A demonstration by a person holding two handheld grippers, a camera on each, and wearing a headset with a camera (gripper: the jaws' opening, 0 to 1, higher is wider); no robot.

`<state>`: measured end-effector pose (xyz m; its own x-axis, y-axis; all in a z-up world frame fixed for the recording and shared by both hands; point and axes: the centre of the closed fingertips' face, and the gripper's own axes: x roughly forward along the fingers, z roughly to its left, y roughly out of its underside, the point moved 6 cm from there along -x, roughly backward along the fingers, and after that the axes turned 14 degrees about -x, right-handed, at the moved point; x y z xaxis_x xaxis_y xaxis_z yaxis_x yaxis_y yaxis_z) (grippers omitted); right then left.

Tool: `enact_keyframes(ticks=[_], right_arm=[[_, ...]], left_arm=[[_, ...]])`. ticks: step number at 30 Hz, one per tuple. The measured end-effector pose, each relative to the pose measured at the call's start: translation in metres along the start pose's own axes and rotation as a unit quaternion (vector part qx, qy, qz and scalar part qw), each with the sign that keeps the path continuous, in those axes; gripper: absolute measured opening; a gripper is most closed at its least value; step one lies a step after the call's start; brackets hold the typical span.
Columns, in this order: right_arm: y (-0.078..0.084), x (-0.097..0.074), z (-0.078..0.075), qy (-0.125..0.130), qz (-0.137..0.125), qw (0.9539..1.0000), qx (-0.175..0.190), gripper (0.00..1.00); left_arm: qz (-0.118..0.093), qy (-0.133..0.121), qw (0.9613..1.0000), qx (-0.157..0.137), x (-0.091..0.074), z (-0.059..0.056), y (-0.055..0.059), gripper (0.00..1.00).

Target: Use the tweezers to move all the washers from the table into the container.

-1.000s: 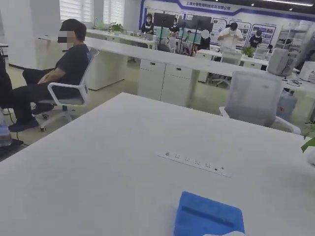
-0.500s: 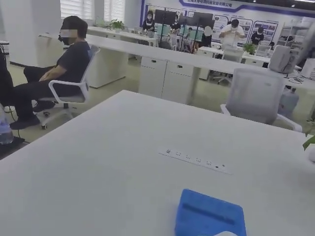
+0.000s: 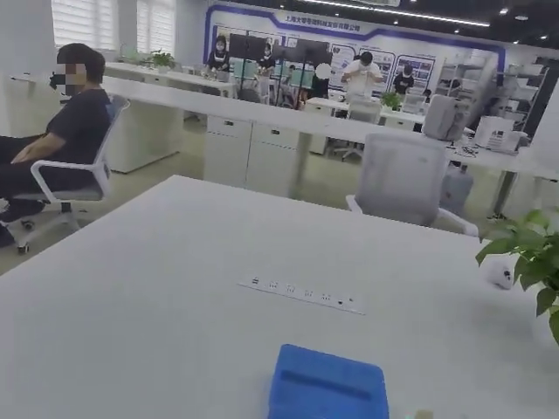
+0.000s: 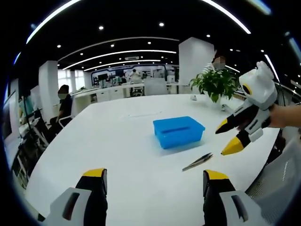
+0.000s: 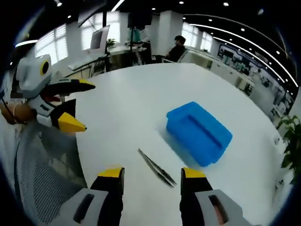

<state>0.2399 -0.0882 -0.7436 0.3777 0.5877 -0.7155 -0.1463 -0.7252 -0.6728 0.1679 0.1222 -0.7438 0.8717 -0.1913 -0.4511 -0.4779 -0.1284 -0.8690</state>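
Right gripper view: my right gripper point(image 5: 151, 173) hung above the table point(image 5: 122, 108), its jaws parted wide and empty, with the tweezers point(image 5: 156, 168) lying flat on the white top between and just ahead of them. The blue container point(image 5: 199, 133) sat near the tweezers on the far side, apart from them. My left gripper point(image 5: 80, 106) stood off at the table's edge, also spread open and carrying nothing.

Left gripper view: the same layout from the other side, with the tweezers point(image 4: 197, 161) in front of the container point(image 4: 178, 132) and the right gripper point(image 4: 229, 138) raised beyond them. My left gripper point(image 4: 154, 175) showed its jaws well apart.

Head view: the container point(image 3: 327, 384) lay at the lower edge, nearer than the power strip point(image 3: 301, 294).

I judged the step in hand to be picking up the tweezers, before any washers could be moved. The right gripper was the better placed. Done well, it would come down low and square, with the jaws set across both arms of the tweezers partway along, so that closing would pinch the tips. Being thin and flat, the tweezers would likely skid or rotate if caught off-centre. I could not tell which end was the tip.
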Motion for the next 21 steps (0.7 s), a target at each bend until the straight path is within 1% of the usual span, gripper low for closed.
enact_keyframes(ticks=[2, 3, 4, 5, 6, 8, 10, 12, 14, 16, 17, 18, 21], right_arm=[[0.004, -0.012, -0.001, 0.017, -0.009, 0.9994, 0.029, 0.48], [0.007, -0.020, -0.002, 0.029, -0.018, 0.9980, 0.054, 0.49], [0.009, -0.025, -0.002, 0.035, -0.023, 0.9967, 0.070, 0.49], [0.012, -0.031, -0.004, 0.051, -0.031, 0.9941, 0.091, 0.51], [0.014, -0.035, -0.005, 0.060, -0.036, 0.9923, 0.102, 0.53], [0.019, -0.043, -0.004, 0.070, -0.043, 0.9887, 0.125, 0.55], [0.023, -0.047, -0.003, 0.067, -0.052, 0.9858, 0.145, 0.59], [0.025, -0.050, -0.002, 0.068, -0.050, 0.9854, 0.147, 0.67], [0.027, -0.052, -0.001, 0.078, -0.045, 0.9856, 0.143, 0.72], [0.027, -0.055, -0.001, 0.091, -0.040, 0.9853, 0.139, 0.76], [0.027, -0.056, -0.002, 0.095, -0.039, 0.9851, 0.138, 0.78], [0.028, -0.057, -0.002, 0.104, -0.041, 0.9842, 0.137, 0.81], [0.029, -0.057, -0.003, 0.116, -0.040, 0.9822, 0.142, 0.92]], left_arm=[[-0.006, 0.006, 0.9999, -0.005, -0.002, -0.002, -0.004, 0.84], [-0.005, 0.011, 0.9999, -0.009, -0.002, -0.003, -0.006, 0.84], [-0.007, 0.018, 0.9997, -0.014, -0.003, -0.004, -0.007, 0.84], [-0.007, 0.019, 0.9997, -0.016, -0.003, -0.004, -0.009, 0.85], [-0.007, 0.019, 0.9997, -0.017, -0.004, -0.004, -0.010, 0.86], [-0.006, 0.023, 0.9996, -0.018, -0.005, -0.004, -0.014, 0.89], [-0.010, 0.028, 0.9994, -0.021, -0.007, -0.006, -0.018, 0.91], [-0.012, 0.035, 0.9991, -0.020, -0.007, -0.008, -0.022, 0.94], [-0.007, 0.041, 0.9990, -0.017, -0.006, -0.010, -0.024, 0.99], [-0.003, 0.046, 0.9988, -0.018, -0.007, -0.011, -0.025, 0.99], [-0.003, 0.047, 0.9987, -0.019, -0.007, -0.011, -0.026, 0.99], [-0.005, 0.048, 0.9986, -0.020, -0.007, -0.012, -0.027, 0.99], [-0.002, 0.051, 0.9983, -0.030, -0.006, -0.011, -0.030, 0.99]])
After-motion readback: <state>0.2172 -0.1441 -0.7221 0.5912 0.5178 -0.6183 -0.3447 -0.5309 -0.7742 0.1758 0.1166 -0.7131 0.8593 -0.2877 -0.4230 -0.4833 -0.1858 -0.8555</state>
